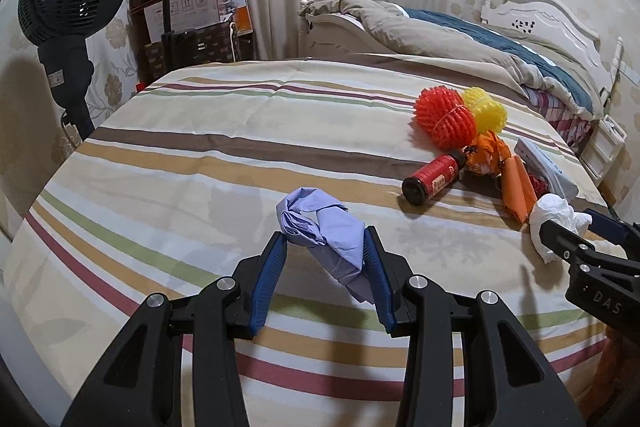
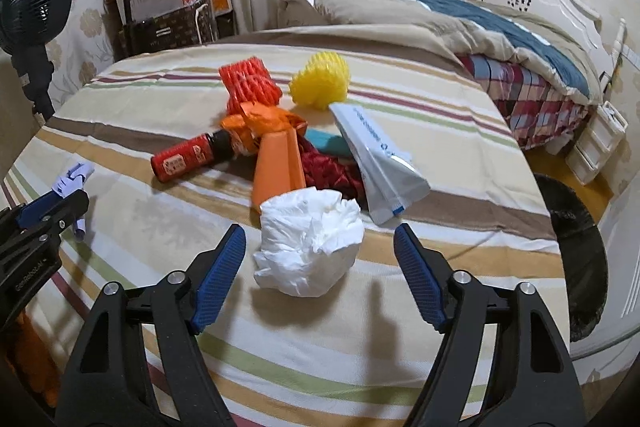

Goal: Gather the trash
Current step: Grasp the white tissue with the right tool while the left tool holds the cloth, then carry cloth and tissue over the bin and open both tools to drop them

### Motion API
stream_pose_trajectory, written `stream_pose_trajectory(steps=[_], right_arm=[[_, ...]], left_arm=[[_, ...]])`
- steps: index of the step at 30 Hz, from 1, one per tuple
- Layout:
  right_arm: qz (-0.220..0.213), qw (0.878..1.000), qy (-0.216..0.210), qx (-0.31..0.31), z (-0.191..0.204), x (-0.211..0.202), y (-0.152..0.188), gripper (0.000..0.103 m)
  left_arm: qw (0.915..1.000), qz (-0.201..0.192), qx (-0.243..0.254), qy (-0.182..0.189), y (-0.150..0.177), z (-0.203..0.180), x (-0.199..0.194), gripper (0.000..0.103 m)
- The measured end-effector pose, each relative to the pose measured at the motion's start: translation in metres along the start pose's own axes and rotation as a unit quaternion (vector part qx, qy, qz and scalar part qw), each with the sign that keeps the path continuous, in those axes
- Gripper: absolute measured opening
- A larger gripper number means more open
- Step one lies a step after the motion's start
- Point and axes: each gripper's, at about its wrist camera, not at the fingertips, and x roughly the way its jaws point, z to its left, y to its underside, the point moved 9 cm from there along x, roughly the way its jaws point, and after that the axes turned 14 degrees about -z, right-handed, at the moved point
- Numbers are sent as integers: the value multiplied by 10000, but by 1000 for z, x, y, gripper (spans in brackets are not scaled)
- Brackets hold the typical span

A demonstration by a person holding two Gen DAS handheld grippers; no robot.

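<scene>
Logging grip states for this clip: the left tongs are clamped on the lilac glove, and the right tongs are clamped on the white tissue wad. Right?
Half right. The left tongs do clamp the lilac glove. But the right tongs stand open around the white tissue wad, with clear gaps on both sides, as the right wrist view shows; the wad lies on the striped sheet.

The left gripper (image 1: 326, 241) has its blue fingers (image 1: 269, 281) clamped on a crumpled lilac glove (image 1: 324, 227) above the striped bed (image 1: 200, 155). Far right lie a red bottle (image 1: 434, 177), orange and yellow mesh balls (image 1: 444, 121) and white tissue (image 1: 550, 217), where the right gripper (image 1: 580, 227) reaches in.
</scene>
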Motion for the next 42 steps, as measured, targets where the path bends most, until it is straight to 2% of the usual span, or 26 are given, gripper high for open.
stream_pose_trajectory(steps=[1,4,8,14,20,26,35,42], right_arm=[[41,10000,-19,15,0,1,1,58],[183,9994,-250,132,2,4,7,45],[117,9993,-310,146,3,-1,8,41],[-45,9993,-260,254,-12,-14,6,41],[-275,9988,58,408,-51,-31,2,41],[-477,9956,536,603,-107,-46,-1,41],[-678,9848,1253,997,-204,-60,3,41],[-698,9772,1599,1207,-263,-59,10,41]], left_arm=[[10000,3,-11,13,0,-1,0,42],[10000,2,-24,33,-1,-2,1,42],[10000,7,-5,76,-1,-10,1,42],[9996,-67,33,254,-3,-32,-5,42],[9974,-165,145,686,-6,-83,-14,42],[9926,-315,392,1103,-13,-139,-20,42],[9807,-530,707,1746,-33,-230,-18,42],[9721,-525,886,2108,-39,-293,-10,42]])
